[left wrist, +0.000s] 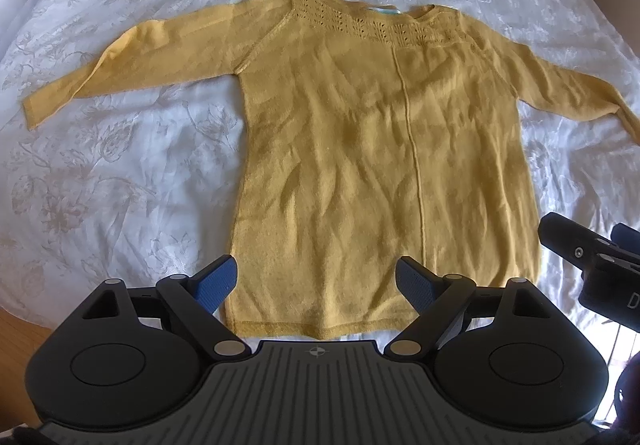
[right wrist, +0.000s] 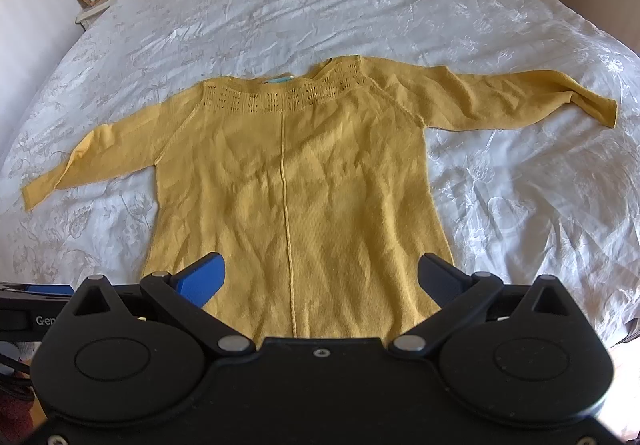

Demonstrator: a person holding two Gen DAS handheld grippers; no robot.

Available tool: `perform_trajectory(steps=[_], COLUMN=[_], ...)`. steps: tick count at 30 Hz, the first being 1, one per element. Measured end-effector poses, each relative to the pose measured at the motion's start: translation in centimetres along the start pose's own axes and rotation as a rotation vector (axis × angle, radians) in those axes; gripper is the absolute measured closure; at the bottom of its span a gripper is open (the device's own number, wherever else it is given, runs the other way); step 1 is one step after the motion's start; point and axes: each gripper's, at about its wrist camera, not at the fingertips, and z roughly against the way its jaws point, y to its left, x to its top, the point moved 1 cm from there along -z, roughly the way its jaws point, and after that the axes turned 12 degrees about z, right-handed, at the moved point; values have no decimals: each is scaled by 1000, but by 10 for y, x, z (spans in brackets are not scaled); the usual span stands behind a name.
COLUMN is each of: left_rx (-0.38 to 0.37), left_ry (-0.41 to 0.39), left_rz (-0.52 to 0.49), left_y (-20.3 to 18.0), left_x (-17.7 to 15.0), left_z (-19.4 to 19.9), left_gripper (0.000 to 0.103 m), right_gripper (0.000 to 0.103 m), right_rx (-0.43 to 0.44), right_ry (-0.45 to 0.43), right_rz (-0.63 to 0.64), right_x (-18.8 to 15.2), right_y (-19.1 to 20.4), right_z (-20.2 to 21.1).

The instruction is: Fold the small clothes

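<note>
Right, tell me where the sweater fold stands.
Done: the yellow sweater lies flat on the white bedspread, both sleeves spread out. In hand: nothing; the left gripper and right gripper hover open over the hem, fingers empty. Left: every fold, starting with the sleeves.

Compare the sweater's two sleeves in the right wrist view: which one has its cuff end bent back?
The sleeve at picture right: its cuff end kinks downward. The other sleeve runs straight to its cuff.
</note>
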Motion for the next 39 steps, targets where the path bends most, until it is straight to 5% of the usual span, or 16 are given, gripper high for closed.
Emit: perform_trajectory(steps=[39], left_rx=[75], left_ry=[185], left_rz=[-27], left_y=[-14], left_x=[0], left_z=[-54], left_gripper=[16], right_gripper=[1], right_rx=[111], right_ry=[196], right_rz=[-63], right_x=[-6], right_y=[-4], right_z=[-59])
